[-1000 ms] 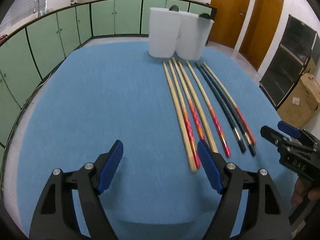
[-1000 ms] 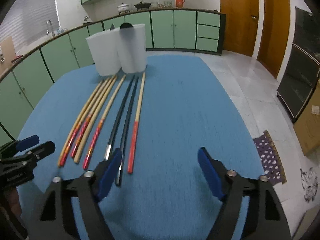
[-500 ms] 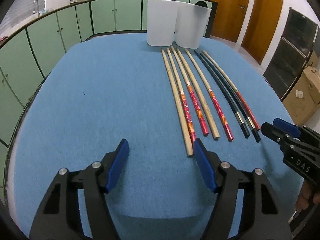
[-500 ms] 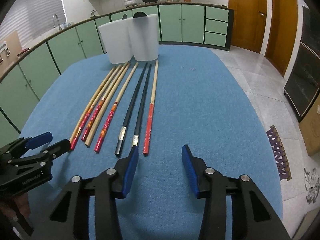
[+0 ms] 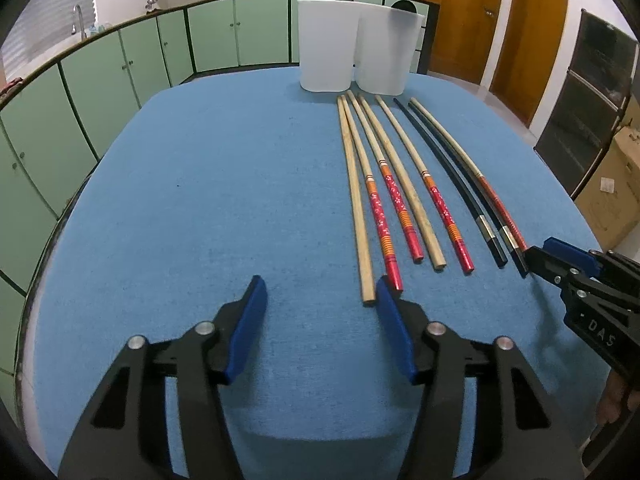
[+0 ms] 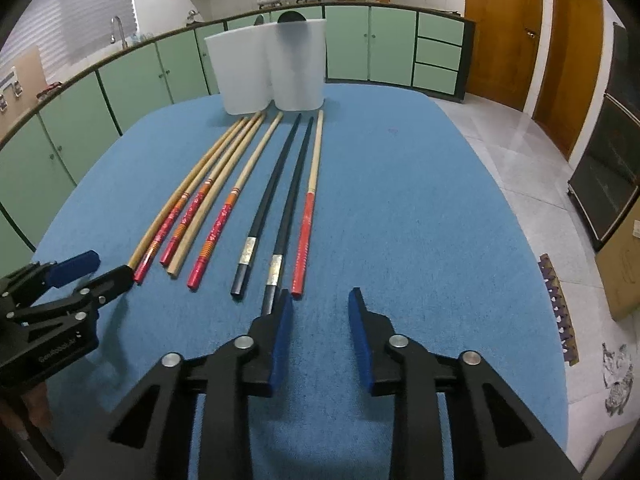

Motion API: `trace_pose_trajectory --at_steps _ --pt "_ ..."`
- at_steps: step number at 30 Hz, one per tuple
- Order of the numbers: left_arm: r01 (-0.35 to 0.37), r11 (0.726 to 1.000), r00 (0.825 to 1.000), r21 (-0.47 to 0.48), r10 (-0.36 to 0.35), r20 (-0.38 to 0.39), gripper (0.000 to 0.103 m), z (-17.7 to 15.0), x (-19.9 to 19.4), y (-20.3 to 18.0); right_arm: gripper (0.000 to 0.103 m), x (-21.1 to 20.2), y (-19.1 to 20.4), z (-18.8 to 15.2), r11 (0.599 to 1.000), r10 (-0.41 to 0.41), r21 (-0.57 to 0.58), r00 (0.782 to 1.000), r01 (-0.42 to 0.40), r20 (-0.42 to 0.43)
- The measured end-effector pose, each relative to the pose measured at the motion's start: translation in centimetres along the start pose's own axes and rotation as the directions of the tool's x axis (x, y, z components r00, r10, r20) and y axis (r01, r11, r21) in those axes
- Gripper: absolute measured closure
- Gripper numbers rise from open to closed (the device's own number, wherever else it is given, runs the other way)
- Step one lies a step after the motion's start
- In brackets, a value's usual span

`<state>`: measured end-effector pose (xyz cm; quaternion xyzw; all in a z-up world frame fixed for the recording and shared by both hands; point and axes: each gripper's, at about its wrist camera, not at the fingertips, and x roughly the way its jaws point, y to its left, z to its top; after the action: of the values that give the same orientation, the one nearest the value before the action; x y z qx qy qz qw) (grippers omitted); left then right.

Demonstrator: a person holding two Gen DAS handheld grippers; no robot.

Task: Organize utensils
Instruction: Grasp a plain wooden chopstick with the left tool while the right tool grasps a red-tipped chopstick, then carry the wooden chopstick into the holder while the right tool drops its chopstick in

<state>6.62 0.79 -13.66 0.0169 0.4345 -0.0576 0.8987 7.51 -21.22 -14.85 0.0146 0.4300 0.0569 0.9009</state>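
chopsticks: eight long sticks (image 5: 394,184) lie side by side on the blue cloth, thin ends toward the tubs, thick ends toward the grippers. plain wooden ones and red-patterned ones on the left, two black ones (image 6: 262,216) with silver bands, then a red-handled one (image 6: 306,224) at the right end.
tubs: two white plastic tubs (image 5: 354,50) stand upright and touching at the far end of the table, just beyond the stick tips. dark rounded shapes poke above their rims; cannot tell what they are.
left gripper: (image 5: 318,294) low over the cloth at the near left of the row, jaws closing with nothing between them; its right pad (image 5: 394,328) sits just beside the ends of the plain stick and the first red one.
right gripper: (image 6: 320,300) at the near right of the row, jaws closing on bare cloth; its left pad (image 6: 282,336) covers the butt of the right black stick.
in the way: each gripper crowds one end of the row; the tubs block the far end.
table: blue cloth (image 5: 200,200) bare across the whole left half and again to the right of the red-handled stick.
edges: cloth rounds off left and right; green cabinets (image 5: 100,80) close along the left and back.
around: wooden doors (image 6: 512,28) far right, tiled floor, cardboard box (image 5: 612,184), a dark patterned mat (image 6: 558,308) on the floor.
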Motion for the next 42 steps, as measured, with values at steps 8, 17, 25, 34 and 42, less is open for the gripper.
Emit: trace_pose_trajectory --at_steps 8,17,25,34,42 --pt "0.002 1.000 1.000 -0.012 -0.002 0.009 0.060 0.2 0.2 -0.2 0.083 0.5 0.7 0.2 1.000 0.010 -0.016 1.000 -0.010 0.021" --pt "-0.001 1.000 1.000 -0.007 0.001 0.011 0.065 0.3 0.4 -0.4 0.097 0.8 0.9 0.3 1.000 -0.005 -0.019 1.000 0.006 0.023" --pt "0.068 0.997 0.998 -0.038 -0.069 -0.015 0.097 0.7 -0.3 -0.3 0.097 0.2 0.3 0.6 1.000 0.009 0.009 1.000 -0.009 0.024" --pt "0.047 0.999 0.989 0.020 -0.050 0.142 0.097 3.5 -5.9 -0.2 0.097 -4.6 -1.0 3.4 1.000 -0.003 -0.020 0.992 0.006 0.129" --pt "0.051 0.997 0.951 0.059 -0.066 0.301 0.097 8.4 -10.5 0.1 0.097 -8.3 -2.2 7.9 0.999 0.036 -0.034 0.978 -0.030 0.204"
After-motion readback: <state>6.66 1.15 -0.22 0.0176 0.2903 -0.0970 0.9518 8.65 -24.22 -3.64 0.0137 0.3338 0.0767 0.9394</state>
